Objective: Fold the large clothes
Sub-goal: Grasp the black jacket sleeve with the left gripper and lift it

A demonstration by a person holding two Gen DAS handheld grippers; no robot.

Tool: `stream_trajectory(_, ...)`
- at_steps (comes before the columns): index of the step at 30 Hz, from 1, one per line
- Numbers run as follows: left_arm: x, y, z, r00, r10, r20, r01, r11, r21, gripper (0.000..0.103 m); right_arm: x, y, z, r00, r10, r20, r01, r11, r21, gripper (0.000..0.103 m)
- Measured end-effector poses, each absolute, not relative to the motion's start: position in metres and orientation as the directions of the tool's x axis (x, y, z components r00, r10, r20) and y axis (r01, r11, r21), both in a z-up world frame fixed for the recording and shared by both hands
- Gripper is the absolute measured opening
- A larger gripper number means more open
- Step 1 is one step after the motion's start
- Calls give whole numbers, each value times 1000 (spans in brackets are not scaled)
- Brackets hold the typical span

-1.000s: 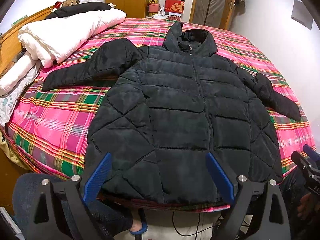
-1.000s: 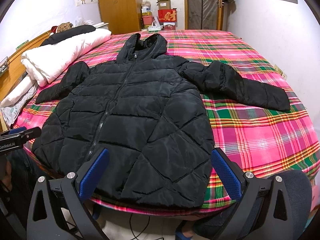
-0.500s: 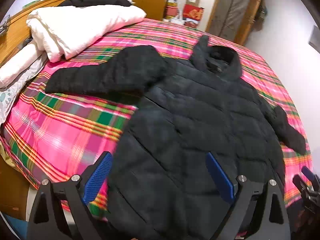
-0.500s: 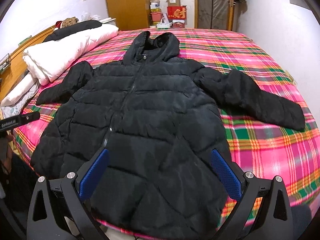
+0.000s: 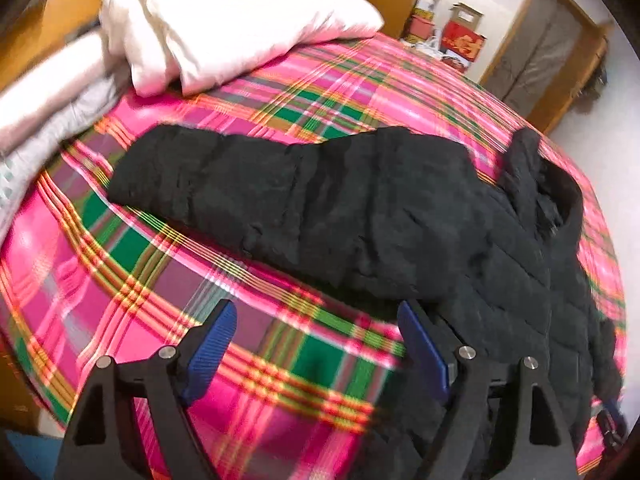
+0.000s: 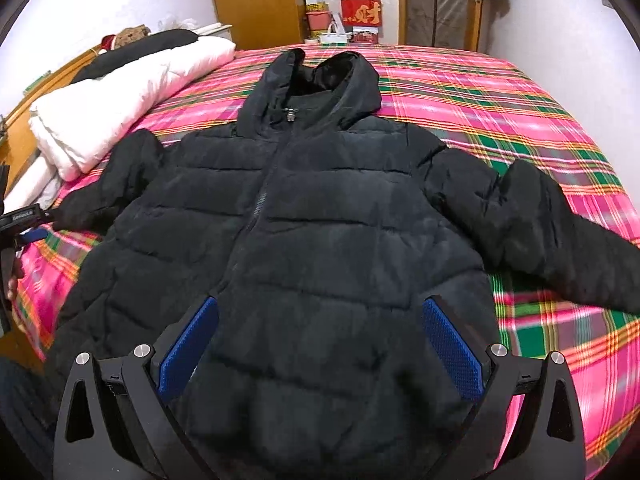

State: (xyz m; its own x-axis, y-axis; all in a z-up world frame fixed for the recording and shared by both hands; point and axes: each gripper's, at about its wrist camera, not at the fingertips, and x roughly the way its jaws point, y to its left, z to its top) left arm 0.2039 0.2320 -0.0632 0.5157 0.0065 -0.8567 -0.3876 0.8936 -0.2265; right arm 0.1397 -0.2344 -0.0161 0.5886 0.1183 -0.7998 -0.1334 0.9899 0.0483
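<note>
Jacket (image 6: 320,232) spread on bed (image 6: 500,112), hood toward far wall, folded duvet (image 6: 120,100) left of it

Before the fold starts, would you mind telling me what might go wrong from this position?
1. The left gripper has its jaws closing with only the plaid bedspread between them; the jacket's sleeve lies beyond, so it may pinch the sheet instead.
2. The puffy black jacket looks thick and slippery, so a shallow bite by the right gripper, whose jaws stand open above the hem, may slip.
3. The white duvet lies near the sleeve's cuff and might snag.
</note>
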Motion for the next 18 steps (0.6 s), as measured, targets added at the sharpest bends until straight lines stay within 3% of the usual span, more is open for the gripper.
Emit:
stream_trajectory(4,218,261,-87,500,16,-866,-441,865,-238,77,157,-234,-22,587,99,-803,-129,991,29,101)
stream_trajectory(12,235,318,-132,513,5,-859,-568,752,-335,76,174,-230,-39,568,68,-820,-124,992,-3,101)
stream_trajectory(18,253,327,-140,542,83,-836,-551,787,-279,71,181,-235,-51,548,40,-835,-95,995,-15,101)
